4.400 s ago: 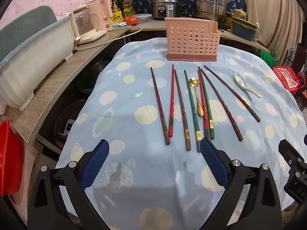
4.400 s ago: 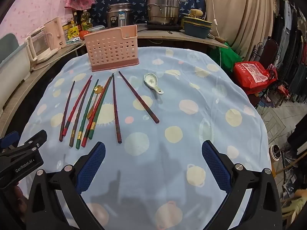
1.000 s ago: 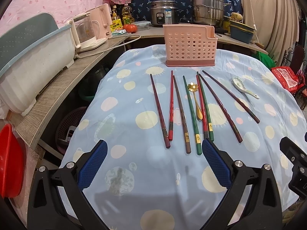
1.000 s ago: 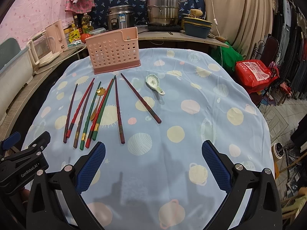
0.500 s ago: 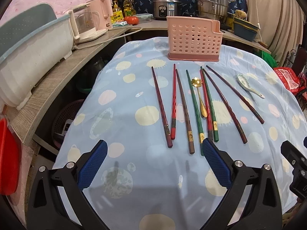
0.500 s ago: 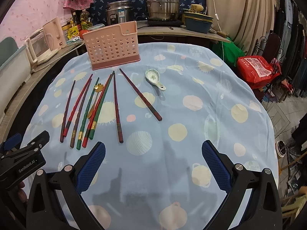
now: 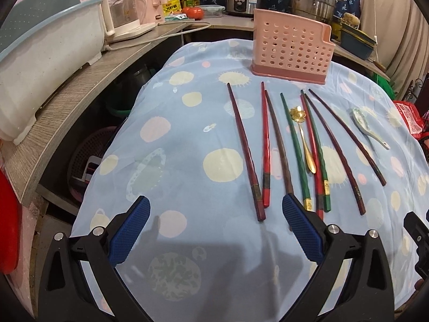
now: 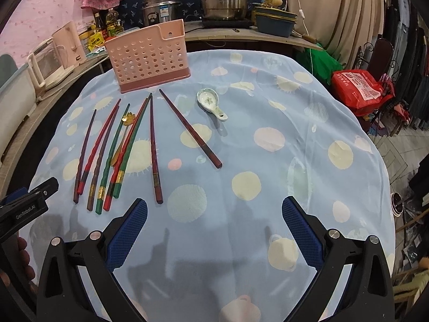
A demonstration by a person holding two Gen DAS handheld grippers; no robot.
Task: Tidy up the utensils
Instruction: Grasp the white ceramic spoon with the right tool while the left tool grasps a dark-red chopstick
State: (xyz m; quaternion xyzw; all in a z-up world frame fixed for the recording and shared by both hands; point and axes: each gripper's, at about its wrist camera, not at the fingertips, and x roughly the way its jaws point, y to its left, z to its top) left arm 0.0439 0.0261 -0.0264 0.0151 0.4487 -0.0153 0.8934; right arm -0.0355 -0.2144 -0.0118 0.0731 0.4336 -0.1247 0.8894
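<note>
nearest the cameras, the left gripper (image 7: 215, 226) and right gripper (image 8: 214, 228) are held above a blue spotted tablecloth (image 8: 268, 177), jaws spread wide and holding nothing. beyond them, chopsticks (image 7: 268, 145) are laid side by side, a gold spoon (image 7: 305, 139) among them and a ceramic spoon (image 8: 210, 103) set apart. farthest, a pink perforated holder (image 7: 291, 47) is seen upright.

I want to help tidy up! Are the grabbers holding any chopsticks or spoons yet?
No. The left hand-held gripper and the right hand-held gripper are both open and hold nothing. The chopsticks lie on the tablecloth.
</note>
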